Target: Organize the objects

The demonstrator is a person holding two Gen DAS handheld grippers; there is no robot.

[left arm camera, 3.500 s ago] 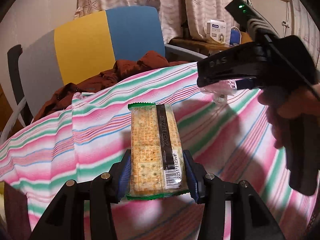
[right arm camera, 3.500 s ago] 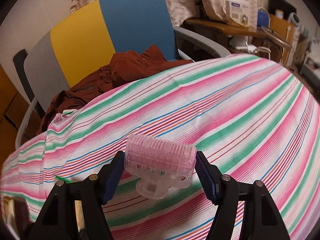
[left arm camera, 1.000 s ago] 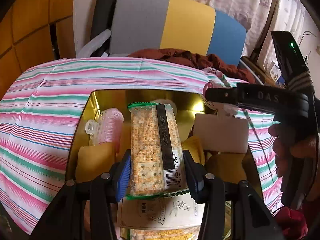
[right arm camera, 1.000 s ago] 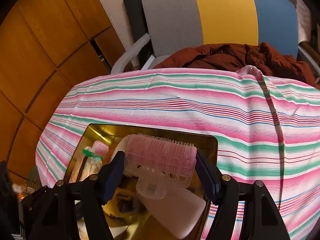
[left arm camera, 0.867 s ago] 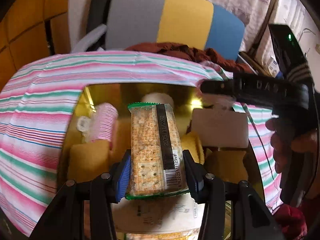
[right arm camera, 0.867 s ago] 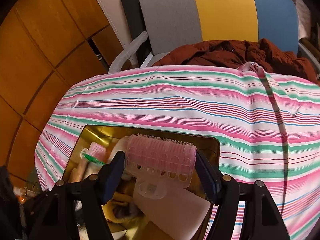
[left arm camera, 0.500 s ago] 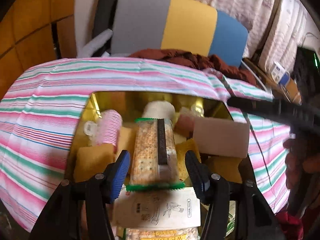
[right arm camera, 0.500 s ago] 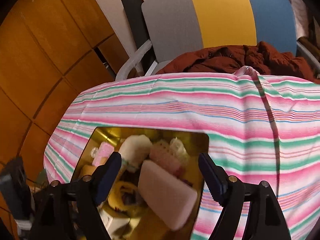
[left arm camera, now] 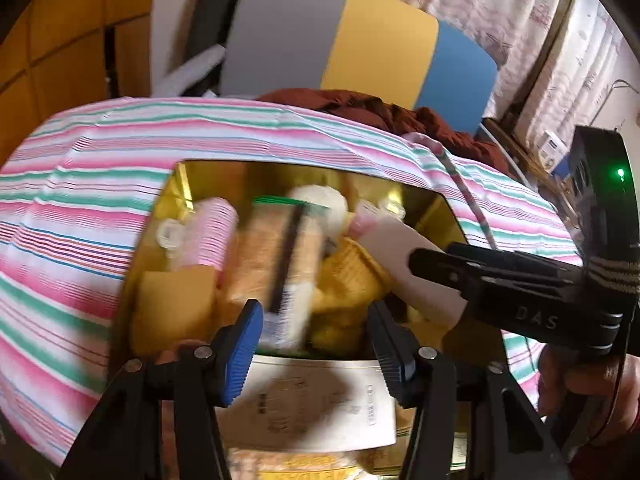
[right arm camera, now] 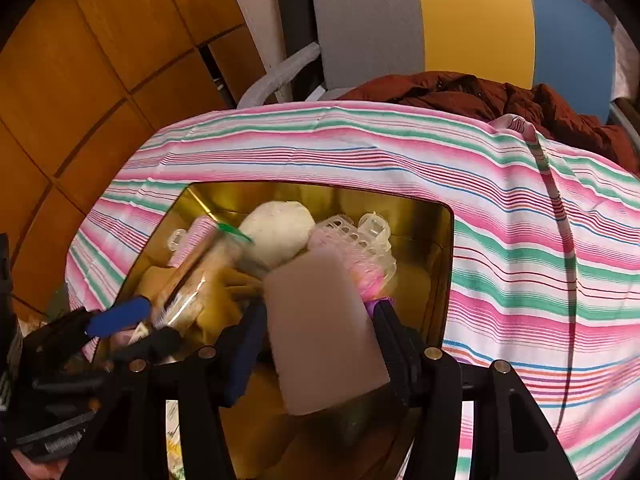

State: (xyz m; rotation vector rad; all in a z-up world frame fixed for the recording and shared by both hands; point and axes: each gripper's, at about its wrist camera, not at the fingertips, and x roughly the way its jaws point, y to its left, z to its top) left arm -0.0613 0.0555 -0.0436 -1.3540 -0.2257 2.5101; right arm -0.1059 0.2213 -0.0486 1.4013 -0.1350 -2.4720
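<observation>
Both grippers are hanging over a shiny gold tin box [right arm camera: 434, 240] sitting on the pink and green striped cloth [right arm camera: 520, 240] of the table.

The left gripper [left arm camera: 316, 344] has just been closing its fingers, but they are spread and holding nothing. The long cracker packet with a green edge [left arm camera: 276, 264] is lying loose in the box.

The right gripper [right arm camera: 318, 344] has just been closing too. The flat pinkish sponge block [right arm camera: 324, 332] is between its fingers. I cannot tell if they are pinching it. The pink plastic hair roller [right arm camera: 352, 248] is lying in the box behind it.
</observation>
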